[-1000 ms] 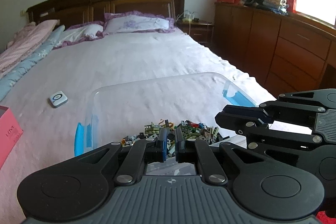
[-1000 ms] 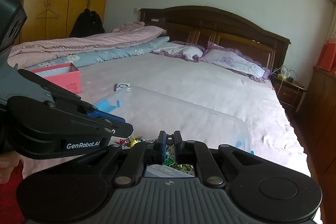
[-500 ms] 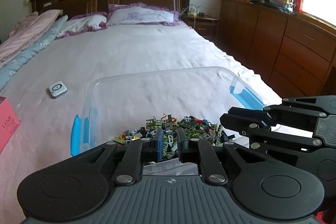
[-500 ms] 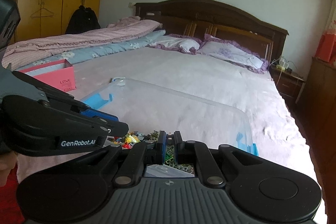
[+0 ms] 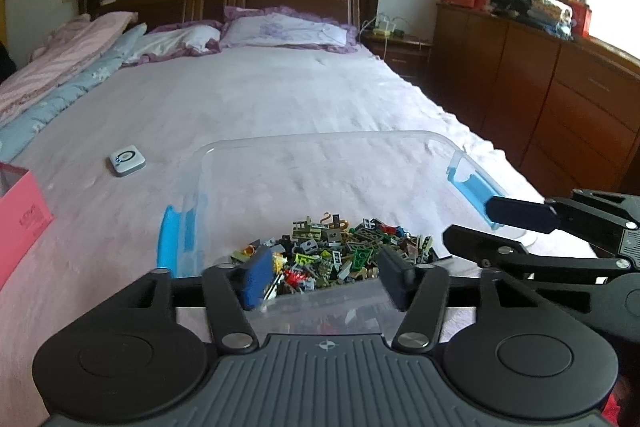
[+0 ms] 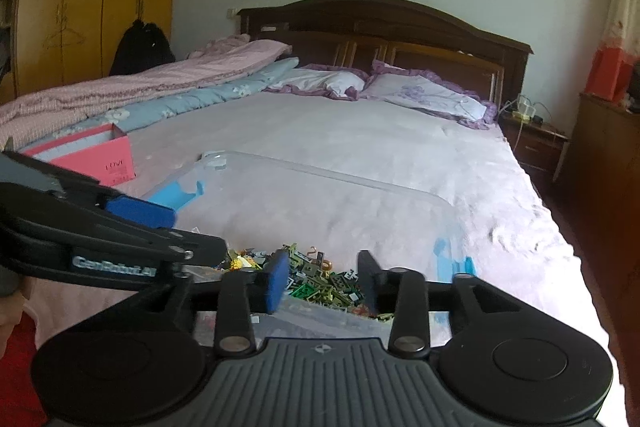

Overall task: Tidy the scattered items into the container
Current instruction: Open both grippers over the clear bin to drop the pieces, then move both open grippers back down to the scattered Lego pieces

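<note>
Opening at this moment, the left gripper (image 5: 322,277) has its jaws fairly wide apart and nothing is pressed between the pads; only the near wall of the clear container (image 5: 320,141) and the pile of small bricks (image 5: 336,247) show through the gap. The right gripper (image 6: 324,281) is opening too, a little narrower, and it is also empty. Both tools point down over the near edge of the container, side by side, with the right one just to the right of the left.

The bricks lie inside the container, heaped against its near wall, and the far part of the floor is bare. The container sits on the bed (image 5: 260,99) near its foot. A small white device (image 5: 127,159) lies on the sheet, well apart to the left, and a pink box (image 6: 100,157) stands near the left edge.

The risk, I think, is the soft mattress: a push on the near wall could tilt the container and spill bricks. The two grippers are also close enough to bump each other.
</note>
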The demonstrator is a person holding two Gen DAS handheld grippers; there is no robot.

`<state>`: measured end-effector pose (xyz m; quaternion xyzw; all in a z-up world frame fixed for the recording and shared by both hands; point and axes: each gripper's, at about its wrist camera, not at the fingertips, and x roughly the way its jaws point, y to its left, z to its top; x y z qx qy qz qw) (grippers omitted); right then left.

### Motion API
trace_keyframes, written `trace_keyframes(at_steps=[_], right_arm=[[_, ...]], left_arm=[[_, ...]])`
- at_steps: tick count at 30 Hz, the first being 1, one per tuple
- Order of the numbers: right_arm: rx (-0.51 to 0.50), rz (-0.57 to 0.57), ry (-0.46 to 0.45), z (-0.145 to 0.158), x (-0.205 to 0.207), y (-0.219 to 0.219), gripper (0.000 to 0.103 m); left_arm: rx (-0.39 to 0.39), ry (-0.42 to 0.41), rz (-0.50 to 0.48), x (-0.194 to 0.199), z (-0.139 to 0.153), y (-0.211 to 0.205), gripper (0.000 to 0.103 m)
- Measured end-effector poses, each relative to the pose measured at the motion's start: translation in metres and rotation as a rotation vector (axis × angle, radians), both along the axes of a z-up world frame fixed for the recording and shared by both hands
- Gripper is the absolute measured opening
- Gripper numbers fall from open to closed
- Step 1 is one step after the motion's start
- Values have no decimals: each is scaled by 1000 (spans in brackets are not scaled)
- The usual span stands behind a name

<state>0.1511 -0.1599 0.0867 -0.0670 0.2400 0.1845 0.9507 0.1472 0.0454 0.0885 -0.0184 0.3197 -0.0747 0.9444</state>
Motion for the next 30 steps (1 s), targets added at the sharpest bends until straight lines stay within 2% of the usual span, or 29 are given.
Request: trace_keyframes(at_steps=[3,6,8,12,17,19,25,28,30], right_arm=[[23,-12,0,0,-17,-10,50],[25,-16,19,-6,-36,-18,51],[16,-15,42,-13,-50,-23,51],[-13,4,111,-35,-79,-31,50],[-43,48,237,-75,-109,-26,37],[-63,78,272,-88,-119,-18,34],[-92,138,300,-102,-125,-3,29],[-81,133,323,-108,-115,0,16],[-81,128,333,-112,-111,2,15]], left_arm=[[-4,-12,-3,-18,1,4,70],[32,-6,-12,-37,-1,3,75],[55,4,-24,-51,-6,0,83],[91,45,-49,-77,-22,-6,85],[89,127,-60,-105,-47,-10,88],[106,154,-68,-114,-55,-13,88],[166,185,-81,-130,-68,-15,89],[161,182,-76,-133,-67,-14,90],[160,182,-76,-133,-67,-15,90]])
